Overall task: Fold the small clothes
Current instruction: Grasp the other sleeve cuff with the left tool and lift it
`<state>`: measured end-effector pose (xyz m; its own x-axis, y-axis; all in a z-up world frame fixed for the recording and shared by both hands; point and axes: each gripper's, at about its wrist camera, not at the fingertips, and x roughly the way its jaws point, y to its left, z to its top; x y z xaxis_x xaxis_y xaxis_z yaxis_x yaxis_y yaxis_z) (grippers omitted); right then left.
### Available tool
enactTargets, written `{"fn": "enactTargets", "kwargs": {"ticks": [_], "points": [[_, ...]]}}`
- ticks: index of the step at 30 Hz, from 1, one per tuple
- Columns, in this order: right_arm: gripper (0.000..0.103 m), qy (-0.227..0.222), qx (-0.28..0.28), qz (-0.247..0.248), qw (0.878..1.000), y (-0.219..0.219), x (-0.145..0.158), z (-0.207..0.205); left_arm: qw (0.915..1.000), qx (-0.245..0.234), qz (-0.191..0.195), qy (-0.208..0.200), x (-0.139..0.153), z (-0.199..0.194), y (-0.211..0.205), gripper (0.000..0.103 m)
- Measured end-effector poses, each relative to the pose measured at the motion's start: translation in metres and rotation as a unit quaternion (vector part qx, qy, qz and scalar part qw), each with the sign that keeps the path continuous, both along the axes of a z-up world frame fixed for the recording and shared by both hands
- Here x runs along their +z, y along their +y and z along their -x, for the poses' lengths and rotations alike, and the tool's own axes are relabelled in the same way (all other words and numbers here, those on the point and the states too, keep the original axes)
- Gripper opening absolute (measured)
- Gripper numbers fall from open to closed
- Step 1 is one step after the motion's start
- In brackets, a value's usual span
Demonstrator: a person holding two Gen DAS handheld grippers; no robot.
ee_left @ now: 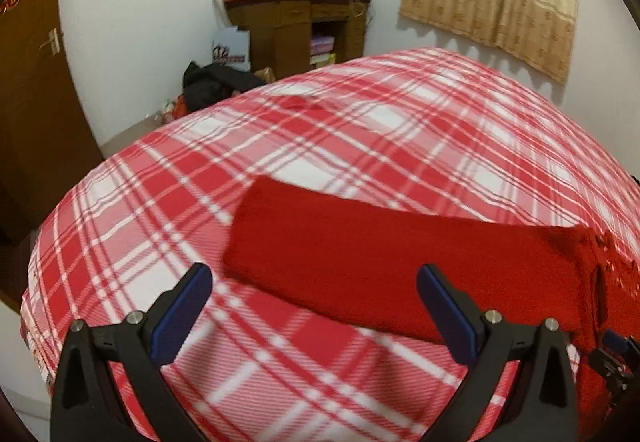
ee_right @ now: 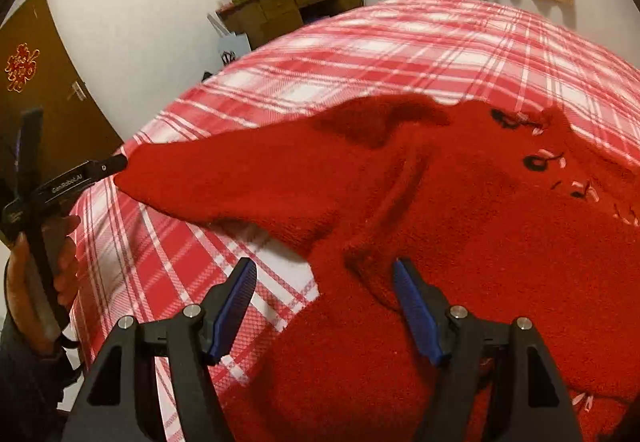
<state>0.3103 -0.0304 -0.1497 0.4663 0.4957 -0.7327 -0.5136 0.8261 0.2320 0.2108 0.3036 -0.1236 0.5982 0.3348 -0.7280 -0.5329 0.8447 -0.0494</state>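
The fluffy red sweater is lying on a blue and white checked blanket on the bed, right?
Not quite. The fluffy red sweater is lying on a red and white checked blanket, not a blue and white one. Both wrist views show the red checks; the only blue is the pads on the gripper fingers.

red sweater [ee_right: 460,226] on plaid bedspread [ee_right: 400,42], right hand-held gripper [ee_right: 324,278] open above
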Motion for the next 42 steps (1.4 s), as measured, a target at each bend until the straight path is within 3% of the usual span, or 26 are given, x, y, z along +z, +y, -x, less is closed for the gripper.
{"fn": "enactTargets", "kwargs": {"ticks": [7, 11, 13, 20, 22, 28, 29, 31, 32, 34, 42], "points": [[0.072, -0.046, -0.005, 0.018, 0.999, -0.012, -0.004, 0.019, 0.9982, 0.057, 0.019, 0.006, -0.008, 0.022, 0.042, 0.103], [0.072, -0.072, -0.001, 0.026, 0.997, -0.008, 0.001, 0.026, 0.9970, 0.068, 0.037, -0.004, -0.012, 0.025, 0.050, 0.103], [0.072, -0.071, 0.007, 0.031, 0.997, -0.005, -0.002, 0.027, 0.9974, 0.057, 0.044, 0.001, -0.016, 0.020, 0.047, 0.101], [0.072, -0.075, 0.009, 0.032, 0.997, -0.004, -0.004, 0.029, 0.9955, 0.049, 0.081, 0.007, -0.035, 0.003, 0.053, 0.074], [0.072, -0.069, 0.005, 0.029, 0.997, -0.006, -0.005, 0.027, 0.9964, 0.047, 0.071, 0.005, -0.034, 0.001, 0.051, 0.074], [0.073, -0.064, 0.001, 0.031, 0.997, -0.006, -0.007, 0.026, 0.9933, 0.021, 0.111, -0.023, -0.037, -0.009, 0.051, 0.074], [0.073, -0.066, 0.000, 0.031, 0.997, -0.006, -0.007, 0.027, 0.9920, 0.025, 0.120, -0.033, -0.036, -0.008, 0.053, 0.069], [0.073, -0.065, -0.003, 0.031, 0.997, -0.007, -0.006, 0.027, 0.9907, 0.019, 0.129, -0.039, -0.035, -0.007, 0.054, 0.033], [0.073, -0.064, -0.004, 0.031, 0.997, -0.007, -0.006, 0.027, 0.9884, 0.002, 0.147, -0.038, -0.036, -0.009, 0.054, 0.002], [0.073, -0.062, -0.007, 0.031, 0.998, -0.007, -0.007, 0.026, 0.9847, -0.010, 0.169, -0.042, -0.038, -0.010, 0.055, 0.006], [0.074, -0.056, -0.012, 0.021, 0.998, -0.011, -0.007, 0.025, 0.9868, -0.042, 0.132, -0.084, -0.002, -0.007, 0.041, 0.005]]}}
